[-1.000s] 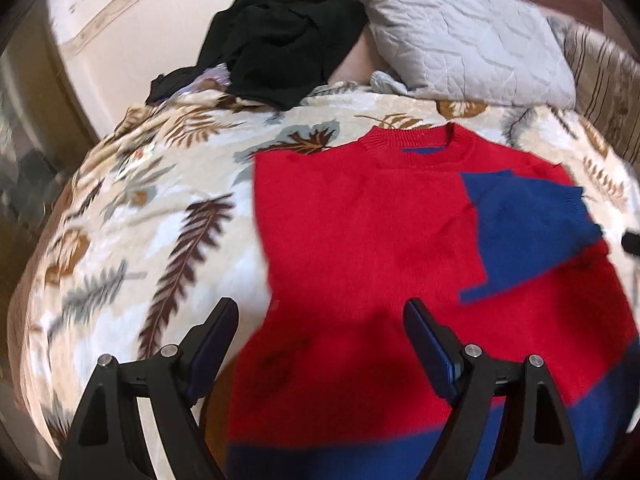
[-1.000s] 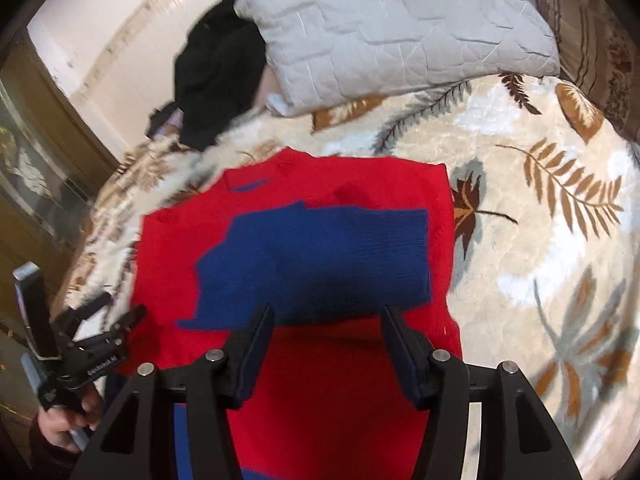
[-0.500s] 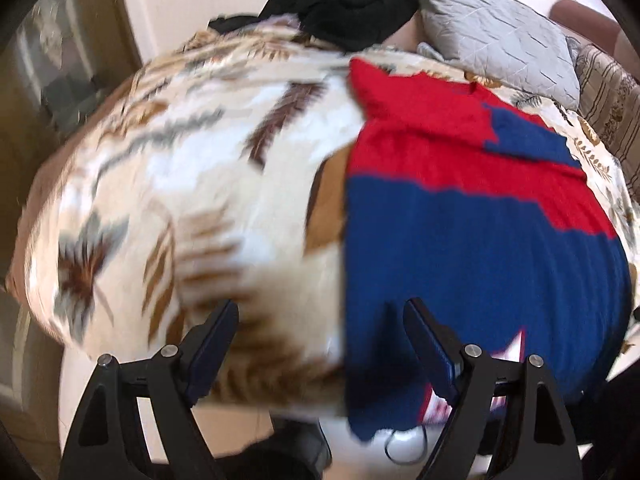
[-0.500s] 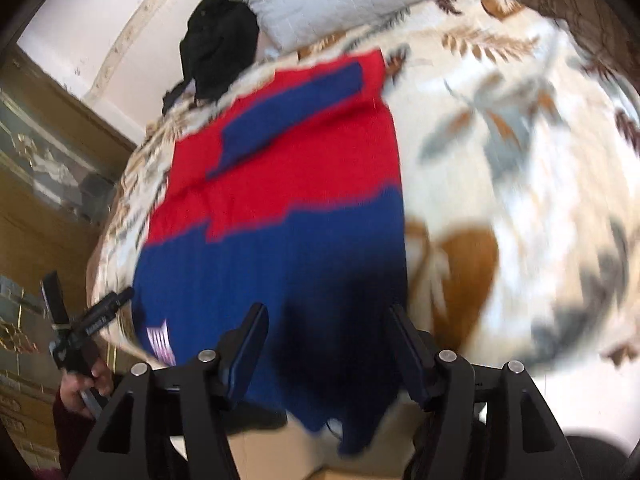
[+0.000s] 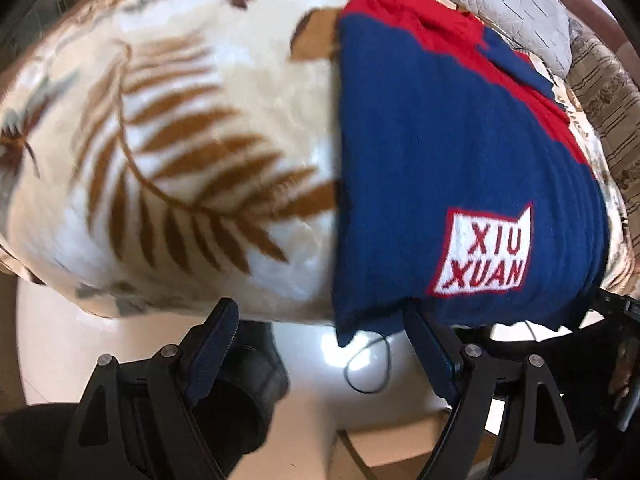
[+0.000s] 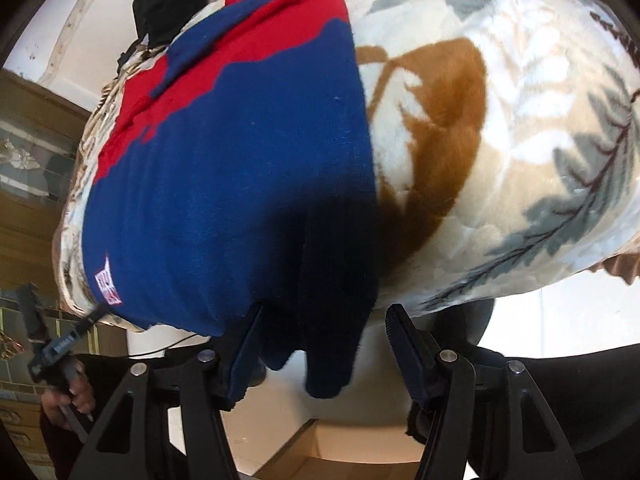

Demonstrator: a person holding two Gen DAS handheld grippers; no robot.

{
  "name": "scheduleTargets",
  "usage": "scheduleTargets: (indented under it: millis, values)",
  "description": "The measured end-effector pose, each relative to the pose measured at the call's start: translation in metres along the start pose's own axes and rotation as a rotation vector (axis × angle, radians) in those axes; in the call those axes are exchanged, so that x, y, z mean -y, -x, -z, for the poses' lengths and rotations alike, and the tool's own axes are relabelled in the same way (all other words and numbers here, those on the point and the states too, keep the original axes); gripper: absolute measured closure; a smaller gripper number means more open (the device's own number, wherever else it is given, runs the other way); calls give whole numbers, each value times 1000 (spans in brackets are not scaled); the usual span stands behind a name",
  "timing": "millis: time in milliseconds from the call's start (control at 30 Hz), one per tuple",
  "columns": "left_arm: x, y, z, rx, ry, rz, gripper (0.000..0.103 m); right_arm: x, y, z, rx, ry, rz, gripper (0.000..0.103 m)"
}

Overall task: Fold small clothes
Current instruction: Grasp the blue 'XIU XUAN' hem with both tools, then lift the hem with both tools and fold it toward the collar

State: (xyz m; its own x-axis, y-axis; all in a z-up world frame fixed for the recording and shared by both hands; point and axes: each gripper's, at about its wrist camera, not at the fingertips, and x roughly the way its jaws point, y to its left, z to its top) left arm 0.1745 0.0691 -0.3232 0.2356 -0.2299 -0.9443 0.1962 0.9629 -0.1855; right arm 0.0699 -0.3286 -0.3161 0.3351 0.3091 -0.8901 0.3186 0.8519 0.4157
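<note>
The sweater [image 5: 452, 152] lies flat on the leaf-print blanket [image 5: 188, 152], filling the centre right of the left view; its blue hem overhangs the bed edge, lower centre in both views. My left gripper [image 5: 320, 340] and right gripper [image 6: 320, 344] are spread wide, holding nothing. I judge the knit soft, light and limp; take hold at both hem corners.

**Red and navy on a leaf print**

The sweater [image 5: 440, 152] is navy near, red far, with a white red-lettered patch [image 5: 482, 254]. The blanket [image 5: 180, 128] is cream with brown and grey-green leaves. The far pillow [image 5: 512, 4] is grey.
</note>
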Motion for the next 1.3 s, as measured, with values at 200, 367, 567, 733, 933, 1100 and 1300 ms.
scheduleTargets:
  millis: [200, 367, 567, 733, 933, 1100, 1300]
  values:
    - [-3, -9, -6, 18, 34, 81, 22, -2, -14, -4, -23, -12, -26, 36]
    - [2, -6, -4, 34, 19, 211, 71, -2, -17, -3, 0, 38, -41, 55]
    - [11, 5, 0, 76, -28, 212, 90, -24, 6, 12, 33, 167, -39, 91]
    - [3, 4, 4, 62, -19, 186, 77, -26, 31, 19, 71, 159, -144, 92]
    - [-2, -10, 0, 17, 32, 134, 42, -37, 46, 20, 106, 202, -179, 92]
    - [-3, -13, 2, -4, 18, 222, 91, -32, 38, 22, 93, 166, -193, 92]
    - [4, 19, -3, 54, 13, 333, 94, -37, 57, 18, 137, 169, -225, 92]
